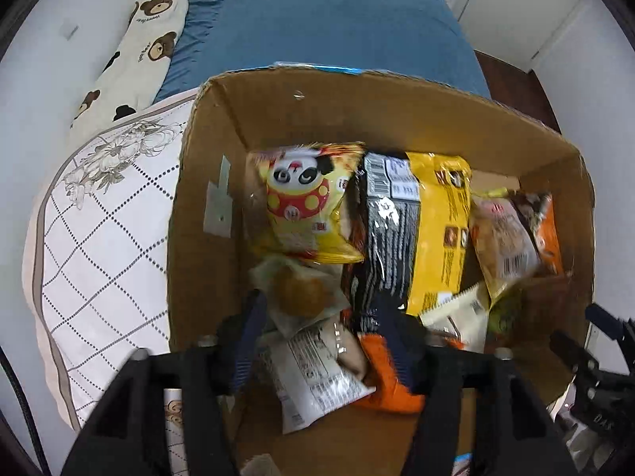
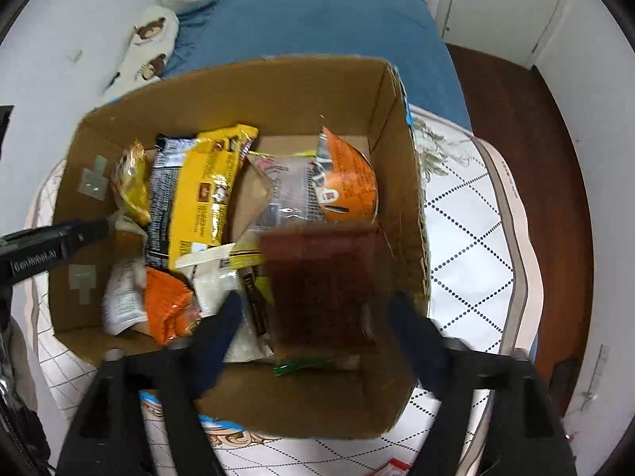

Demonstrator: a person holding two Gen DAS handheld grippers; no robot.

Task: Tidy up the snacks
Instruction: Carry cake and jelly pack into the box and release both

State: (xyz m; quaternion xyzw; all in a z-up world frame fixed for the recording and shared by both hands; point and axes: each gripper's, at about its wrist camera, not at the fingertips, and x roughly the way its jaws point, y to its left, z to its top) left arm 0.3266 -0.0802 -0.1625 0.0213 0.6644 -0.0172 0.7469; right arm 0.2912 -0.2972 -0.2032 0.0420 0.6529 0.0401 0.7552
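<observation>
A cardboard box [image 1: 278, 103] [image 2: 278, 87] stands on the bed and holds several snack packets. Among them are a yellow panda bag [image 1: 305, 202], a black and yellow packet [image 1: 416, 230] [image 2: 194, 198] and an orange bag [image 1: 387, 373] [image 2: 166, 305]. My left gripper [image 1: 321, 309] is open above the box's near left, over a clear wrapped bun [image 1: 297, 289]. My right gripper [image 2: 317, 313] is open above the box's near right. A blurred dark red packet [image 2: 325, 289] lies between and just beyond its fingers, not gripped. An orange packet [image 2: 349, 182] leans at the back right.
The box rests on a white quilted pillow [image 1: 91, 246] [image 2: 468, 246] on a blue bedspread [image 1: 325, 20] [image 2: 317, 20]. A bear-print bolster [image 1: 139, 51] lies at the left by the wall. Dark wooden floor [image 2: 516, 119] is at the right. The right gripper's body [image 1: 595, 361] shows at the left wrist view's edge.
</observation>
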